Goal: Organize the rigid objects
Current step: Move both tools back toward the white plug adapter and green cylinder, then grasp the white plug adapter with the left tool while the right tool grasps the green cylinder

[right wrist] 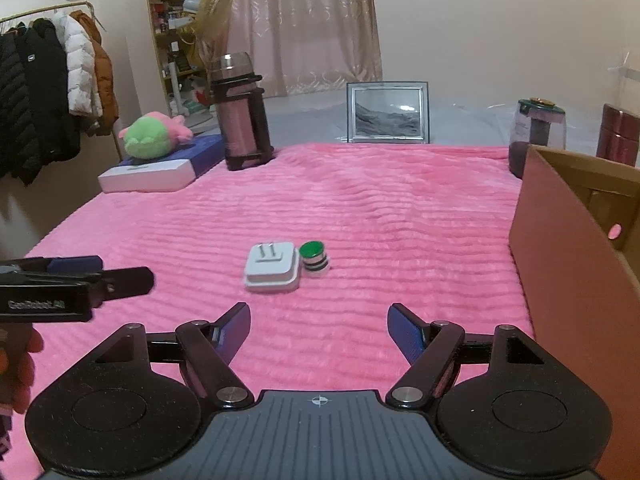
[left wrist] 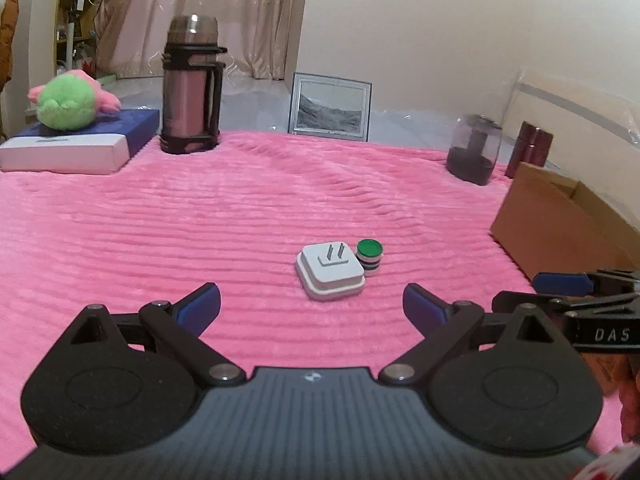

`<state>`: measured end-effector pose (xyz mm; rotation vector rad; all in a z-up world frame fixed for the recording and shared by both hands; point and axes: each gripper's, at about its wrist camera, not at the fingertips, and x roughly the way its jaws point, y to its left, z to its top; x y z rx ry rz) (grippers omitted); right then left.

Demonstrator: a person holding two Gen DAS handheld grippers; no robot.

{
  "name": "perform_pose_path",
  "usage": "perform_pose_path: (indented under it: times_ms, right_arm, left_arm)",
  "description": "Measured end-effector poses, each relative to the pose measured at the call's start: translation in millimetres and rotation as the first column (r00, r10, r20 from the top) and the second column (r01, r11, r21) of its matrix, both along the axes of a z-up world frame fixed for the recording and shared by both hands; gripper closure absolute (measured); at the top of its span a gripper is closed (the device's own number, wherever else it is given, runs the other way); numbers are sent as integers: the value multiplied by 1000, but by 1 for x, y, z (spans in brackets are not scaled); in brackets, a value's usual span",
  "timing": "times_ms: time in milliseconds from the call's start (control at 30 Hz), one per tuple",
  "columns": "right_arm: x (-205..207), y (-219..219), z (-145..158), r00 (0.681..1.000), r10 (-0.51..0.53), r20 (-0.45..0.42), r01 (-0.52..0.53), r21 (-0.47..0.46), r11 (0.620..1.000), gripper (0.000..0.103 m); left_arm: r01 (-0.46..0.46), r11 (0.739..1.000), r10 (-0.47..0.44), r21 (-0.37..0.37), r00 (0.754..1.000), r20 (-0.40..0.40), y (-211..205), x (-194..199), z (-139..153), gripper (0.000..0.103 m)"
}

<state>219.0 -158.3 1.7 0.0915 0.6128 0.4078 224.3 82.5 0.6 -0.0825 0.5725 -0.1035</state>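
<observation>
A white plug adapter lies on the pink blanket with its two prongs up. Touching its right side stands a small green-topped cap with black and white rings. The right wrist view shows the same adapter and cap. My left gripper is open, just short of the adapter, with nothing between its fingers. My right gripper is open too, a little short of the pair, and holds nothing. Each gripper shows at the edge of the other's view.
An open cardboard box stands at the right. Along the far edge are a tall flask, a framed picture, a dark glass jar and a maroon tin. A green plush toy lies on a blue-white box, far left.
</observation>
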Motion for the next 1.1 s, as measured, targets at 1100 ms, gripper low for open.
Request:
perform_pose_path:
  times_ms: [1100]
  right_arm:
    - [103,15,-64,999,33,2,-33,-69,997,30]
  left_arm:
    - [55,990,-39,128,991,-126,-16,119,-79,41]
